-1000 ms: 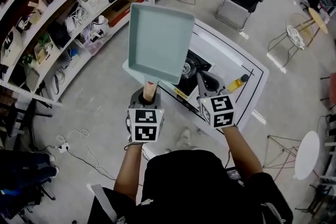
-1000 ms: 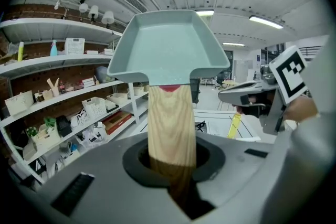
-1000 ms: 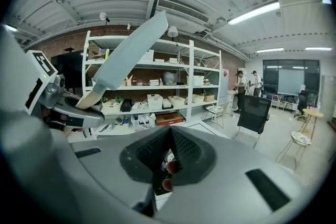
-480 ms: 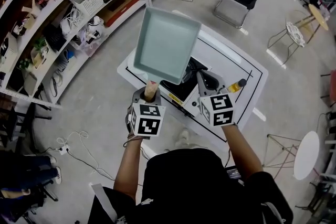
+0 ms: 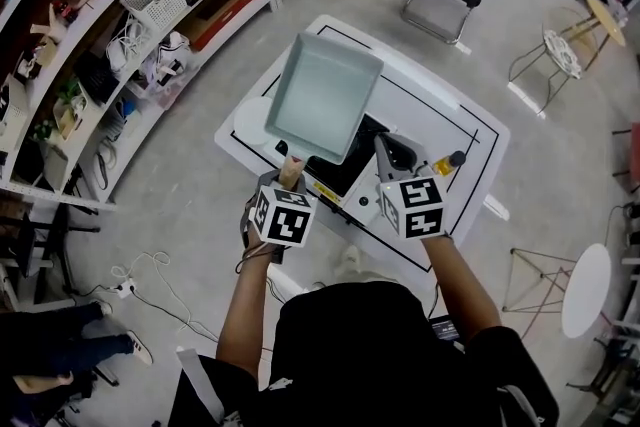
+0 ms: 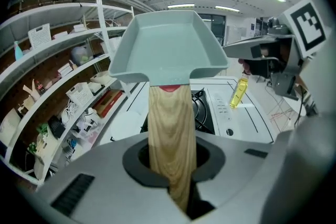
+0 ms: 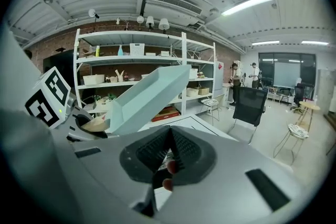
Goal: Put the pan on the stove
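- Grips the wooden handle [image 6: 169,128] near its end in the narrowed jaws of the left gripper [image 6: 170,176]; risks a twist or slip there, with all the weight out front.
- Shows the right gripper [image 7: 169,157] closed on nothing, alongside, so offers no support if the load sags.
- Carries the pan [image 5: 325,95] in the air, tilted, above the stove [image 5: 372,147] and not yet resting on it.
- May land off the burner or clip the yellow bottle [image 6: 240,93] near the stove on the white table [image 5: 460,120], if lowered skewed.

pan [image 5: 325,95]: smooth matt coating | handle [image 6: 169,134]: pale grained wood | stove [image 6: 203,110]: dark metal grate
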